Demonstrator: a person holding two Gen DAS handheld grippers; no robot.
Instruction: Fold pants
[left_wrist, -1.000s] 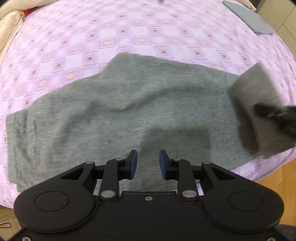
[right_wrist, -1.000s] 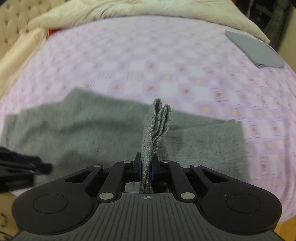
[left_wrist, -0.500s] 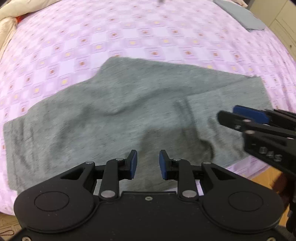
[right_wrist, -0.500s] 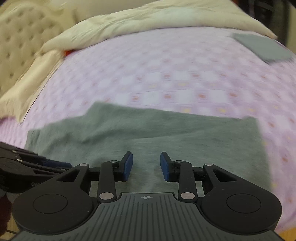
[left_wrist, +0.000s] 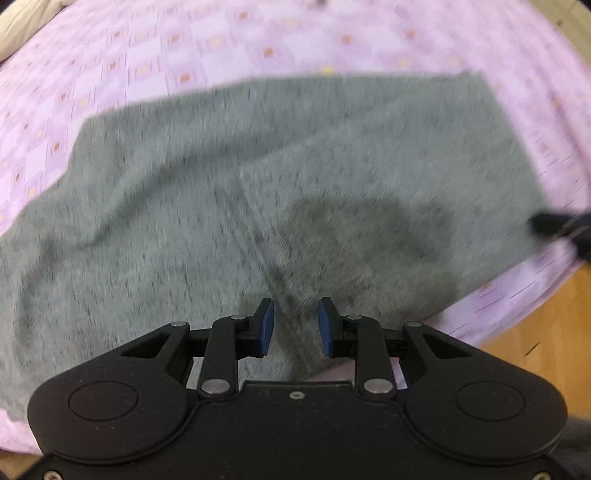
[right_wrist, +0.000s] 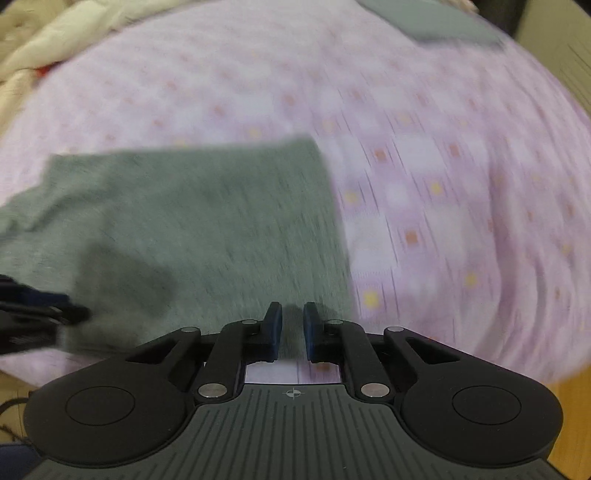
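Lying flat near the bedsheet (left_wrist: 258, 40) edge, grey pants (left_wrist: 184, 206) sit beneath both empty, parted tools (left_wrist: 291, 325) (right_wrist: 292, 326), the right's jaws just narrowed

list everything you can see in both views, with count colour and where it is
pants: 1, grey, lying part-folded flat on the bed's near edge
bedsheet: 1, lilac with small square print, covering the bed
quilt: 1, cream, bunched at the far left of the bed
folded cloth: 1, grey, far right of the bed
floor: wooden, orange-brown, beside the bed
left claw: 1, black with blue pads, open over the pants, nothing between the pads
right claw: 1, black with blue pads, jaws just been closing, narrow gap, empty
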